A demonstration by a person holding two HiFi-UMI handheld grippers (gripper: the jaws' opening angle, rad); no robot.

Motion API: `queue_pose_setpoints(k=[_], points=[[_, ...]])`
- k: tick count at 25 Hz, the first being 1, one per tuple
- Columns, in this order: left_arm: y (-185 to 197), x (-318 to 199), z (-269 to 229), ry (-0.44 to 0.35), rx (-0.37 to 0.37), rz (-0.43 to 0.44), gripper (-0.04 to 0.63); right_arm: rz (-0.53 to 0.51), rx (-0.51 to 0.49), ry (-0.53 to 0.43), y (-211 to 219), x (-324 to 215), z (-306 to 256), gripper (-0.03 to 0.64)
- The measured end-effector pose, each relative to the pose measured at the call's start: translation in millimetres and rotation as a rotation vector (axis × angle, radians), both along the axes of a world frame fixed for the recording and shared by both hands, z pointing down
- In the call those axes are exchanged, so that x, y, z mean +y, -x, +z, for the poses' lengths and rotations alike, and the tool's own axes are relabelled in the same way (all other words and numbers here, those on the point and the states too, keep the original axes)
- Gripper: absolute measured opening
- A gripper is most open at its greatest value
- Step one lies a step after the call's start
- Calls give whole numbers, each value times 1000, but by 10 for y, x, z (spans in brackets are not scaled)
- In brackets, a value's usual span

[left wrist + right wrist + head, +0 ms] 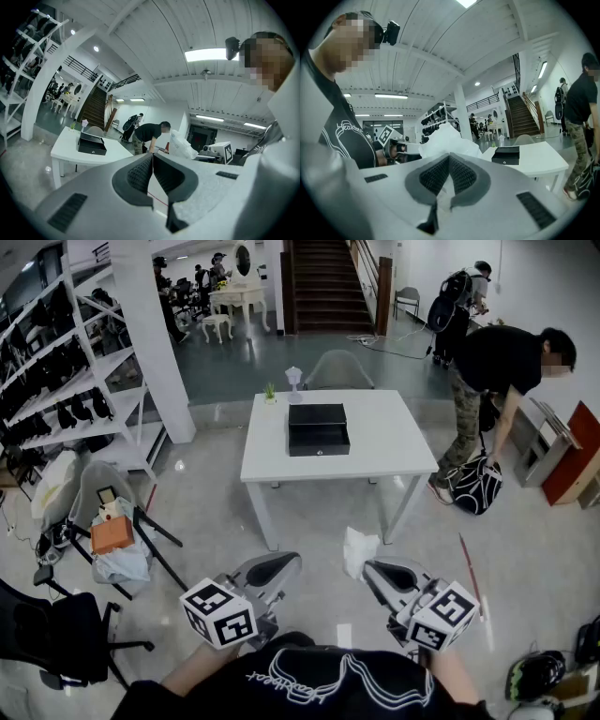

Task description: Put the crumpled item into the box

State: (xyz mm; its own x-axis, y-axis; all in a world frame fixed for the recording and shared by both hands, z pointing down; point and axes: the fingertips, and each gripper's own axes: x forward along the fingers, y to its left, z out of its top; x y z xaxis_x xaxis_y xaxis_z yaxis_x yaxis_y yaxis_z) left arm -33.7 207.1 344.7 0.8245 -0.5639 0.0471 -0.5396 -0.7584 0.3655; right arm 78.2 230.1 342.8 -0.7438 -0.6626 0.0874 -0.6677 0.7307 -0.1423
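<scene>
I have the crumpled paper (359, 549) pinched in the right claw (367, 568), whose jaws are clamped shut on it. So the pickup is done, as far as I can judge. What is left is the whole carry and the drop. The paper hangs on my near side of the white table (272, 456), well short of its front edge and above the floor. The black box (318, 427) sits on the table's middle, toward its far edge. From above I cannot tell whether it is open or lidded, so the drop may call for opening it first.

The left claw (281, 568) is also short of the table, beside the right one, with its jaws closed together and nothing between them.

The head view gives me the layout: both claws side by side, the table ahead and the floor gap I have to cross. It does not show the grip itself. The right gripper view does. There the paper (447, 138) bulges up beyond the closed pads (436, 173), and a strip of it runs down between them. The box (506, 155) shows low on the table beyond. The left gripper view confirms the left claw (153, 157) is empty, and it catches the paper (180, 144) from the side.
</scene>
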Motion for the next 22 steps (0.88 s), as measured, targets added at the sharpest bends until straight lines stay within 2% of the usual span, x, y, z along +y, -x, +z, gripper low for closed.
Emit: queue_pose_setpoints(k=[12, 22], points=[[-200, 100, -31, -16, 7, 37, 8, 34, -20, 9, -164, 138, -19, 3], [-244, -221, 77, 4, 21, 61, 8, 77, -13, 34, -205, -185, 65, 3]])
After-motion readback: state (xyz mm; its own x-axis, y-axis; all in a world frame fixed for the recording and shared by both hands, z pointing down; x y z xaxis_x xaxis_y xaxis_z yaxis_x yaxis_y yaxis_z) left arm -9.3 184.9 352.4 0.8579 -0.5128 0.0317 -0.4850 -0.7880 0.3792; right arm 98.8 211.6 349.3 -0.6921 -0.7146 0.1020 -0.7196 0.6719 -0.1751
